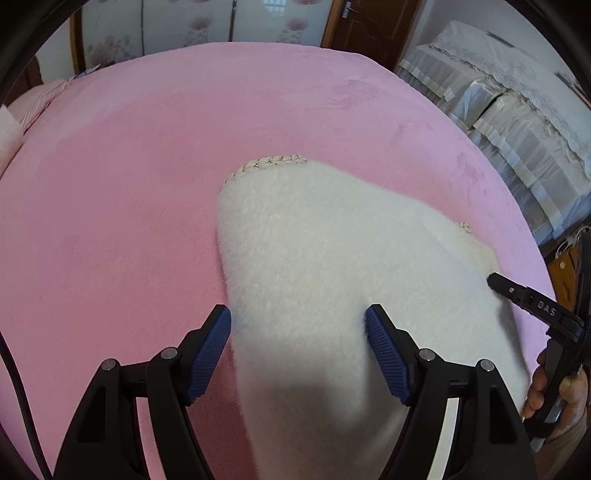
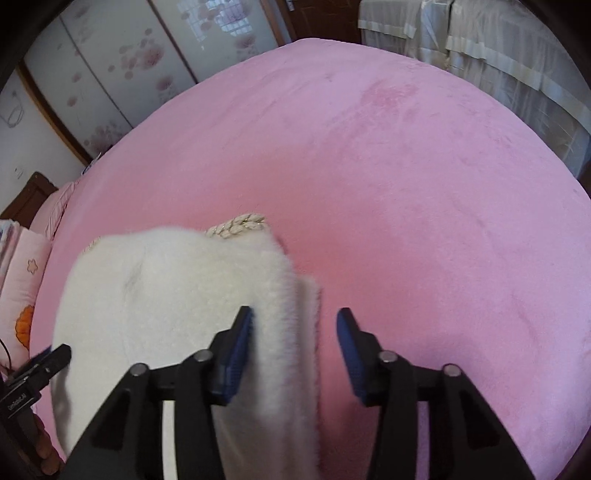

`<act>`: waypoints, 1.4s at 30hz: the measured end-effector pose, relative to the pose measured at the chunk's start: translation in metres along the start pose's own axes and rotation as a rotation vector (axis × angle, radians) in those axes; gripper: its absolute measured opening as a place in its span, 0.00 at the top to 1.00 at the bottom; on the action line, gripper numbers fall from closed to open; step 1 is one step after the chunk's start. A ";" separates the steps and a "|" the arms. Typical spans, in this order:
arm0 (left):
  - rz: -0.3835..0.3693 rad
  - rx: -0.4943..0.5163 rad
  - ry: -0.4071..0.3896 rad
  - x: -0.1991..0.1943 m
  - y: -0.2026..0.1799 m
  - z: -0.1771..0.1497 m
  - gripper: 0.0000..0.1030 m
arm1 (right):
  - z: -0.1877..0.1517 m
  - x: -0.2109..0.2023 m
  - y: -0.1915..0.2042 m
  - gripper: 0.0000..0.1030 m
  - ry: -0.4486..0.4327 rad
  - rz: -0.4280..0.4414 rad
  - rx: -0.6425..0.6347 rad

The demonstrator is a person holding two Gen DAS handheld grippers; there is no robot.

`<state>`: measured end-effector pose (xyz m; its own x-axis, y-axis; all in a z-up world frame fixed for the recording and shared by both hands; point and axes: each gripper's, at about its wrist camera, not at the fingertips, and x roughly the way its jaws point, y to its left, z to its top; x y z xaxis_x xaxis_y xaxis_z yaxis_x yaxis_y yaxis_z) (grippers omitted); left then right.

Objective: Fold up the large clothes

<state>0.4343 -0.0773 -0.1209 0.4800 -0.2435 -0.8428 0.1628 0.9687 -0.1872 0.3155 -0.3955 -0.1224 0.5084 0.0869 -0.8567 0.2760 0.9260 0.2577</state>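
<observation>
A white fluffy garment (image 1: pixel 332 240) with braided trim (image 1: pixel 273 164) lies folded on the pink bed (image 1: pixel 129 166). My left gripper (image 1: pixel 299 321) hovers over its near left part, open, its blue pads wide apart and touching nothing. In the right wrist view the same garment (image 2: pixel 166 288) lies at the lower left. The right gripper (image 2: pixel 293 325) is open, and the garment's furry right edge runs between its pads without being pinched. A finger of the right gripper (image 1: pixel 524 299), held by a hand (image 1: pixel 554 391), shows at the garment's right side.
The pink bedcover (image 2: pixel 406 184) stretches far beyond the garment. Flowered sliding doors (image 1: pixel 184 26) stand behind the bed. Cloth-covered furniture (image 1: pixel 517 129) flanks its right side. A pink patterned pillow (image 2: pixel 18 280) lies at the left edge, and a cable (image 1: pixel 18 387) hangs at lower left.
</observation>
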 end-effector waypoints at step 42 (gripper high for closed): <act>-0.182 0.078 0.101 -0.145 -0.027 -0.068 0.24 | -0.062 -0.175 0.053 0.20 -0.065 0.061 -0.254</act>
<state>0.3019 -0.0653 -0.0283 0.3490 -0.4041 -0.8455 0.3067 0.9018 -0.3044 0.1904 -0.3390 0.0133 0.5717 0.1295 -0.8102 0.0338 0.9829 0.1809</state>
